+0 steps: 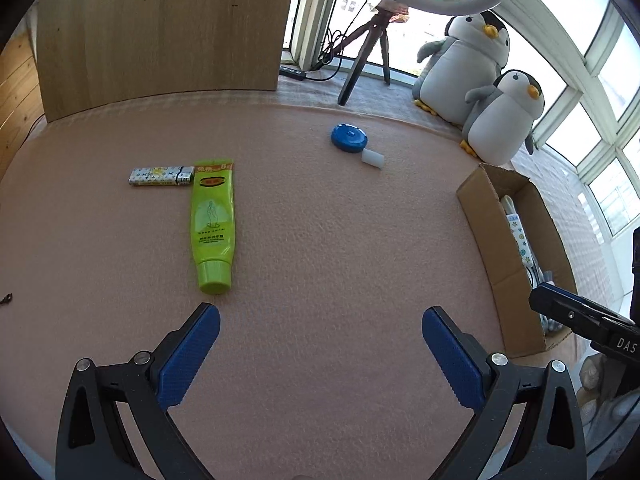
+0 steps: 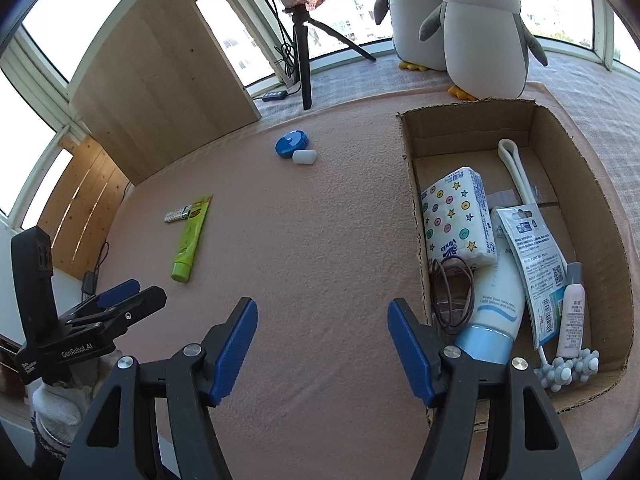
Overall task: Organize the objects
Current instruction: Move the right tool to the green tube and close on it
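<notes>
A green tube [image 1: 213, 227] lies on the pink mat just ahead of my open left gripper [image 1: 320, 320], cap toward me. A patterned lighter [image 1: 160, 176] touches the tube's far end. A blue round case [image 1: 349, 138] and a small white cap [image 1: 373, 158] sit farther back. The cardboard box [image 2: 576, 152] at right holds a tissue pack [image 2: 458, 216], a pale blue tube [image 2: 494, 312], a packaged item, a small pink bottle and hair ties. My right gripper [image 2: 322, 316] hangs open and empty beside the box's left wall. The same green tube [image 2: 190, 240] shows in the right wrist view.
Two plush penguins [image 1: 476, 72] stand behind the box. A wooden board [image 1: 160, 28] leans at the back left, and a tripod [image 1: 368, 52] with a ring light stands near the window. The other gripper [image 2: 100, 320] shows at the left edge of the right wrist view.
</notes>
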A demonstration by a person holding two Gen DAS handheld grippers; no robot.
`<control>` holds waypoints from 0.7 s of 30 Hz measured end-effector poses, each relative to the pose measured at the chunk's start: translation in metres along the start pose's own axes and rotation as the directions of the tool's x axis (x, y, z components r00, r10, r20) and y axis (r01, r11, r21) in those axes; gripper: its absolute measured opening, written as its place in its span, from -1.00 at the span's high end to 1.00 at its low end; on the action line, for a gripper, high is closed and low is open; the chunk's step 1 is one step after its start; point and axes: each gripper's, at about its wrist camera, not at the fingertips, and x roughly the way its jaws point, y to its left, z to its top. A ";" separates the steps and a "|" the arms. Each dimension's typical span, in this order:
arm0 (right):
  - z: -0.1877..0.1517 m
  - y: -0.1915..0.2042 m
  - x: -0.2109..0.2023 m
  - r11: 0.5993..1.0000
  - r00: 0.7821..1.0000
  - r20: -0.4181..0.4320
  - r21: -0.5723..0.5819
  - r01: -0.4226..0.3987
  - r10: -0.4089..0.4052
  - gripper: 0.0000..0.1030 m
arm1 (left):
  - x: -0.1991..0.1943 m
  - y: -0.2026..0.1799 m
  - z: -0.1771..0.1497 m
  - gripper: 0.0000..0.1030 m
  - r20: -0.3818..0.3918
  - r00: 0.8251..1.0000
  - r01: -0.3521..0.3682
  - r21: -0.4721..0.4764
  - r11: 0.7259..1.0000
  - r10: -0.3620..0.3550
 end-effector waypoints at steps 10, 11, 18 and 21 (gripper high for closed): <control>0.013 0.055 0.024 0.996 0.998 0.018 -0.053 -0.065 0.066 -0.24 | 0.000 0.067 0.004 -0.99 -0.027 0.999 -0.032 -0.089 0.996 0.029; 0.016 0.060 0.029 0.996 0.997 0.007 -0.058 -0.072 0.072 -0.24 | 0.001 0.071 0.006 -0.99 -0.030 0.999 -0.036 -0.088 0.996 0.033; 0.035 0.102 0.064 0.990 0.993 -0.072 -0.094 -0.101 0.094 -0.24 | 0.013 0.104 0.022 -0.99 -0.041 0.998 -0.046 -0.087 0.995 0.043; 0.044 0.114 0.084 0.990 0.986 -0.114 -0.066 -0.128 0.120 -0.24 | 0.019 0.116 0.029 -0.98 -0.042 0.999 -0.035 -0.089 0.995 0.032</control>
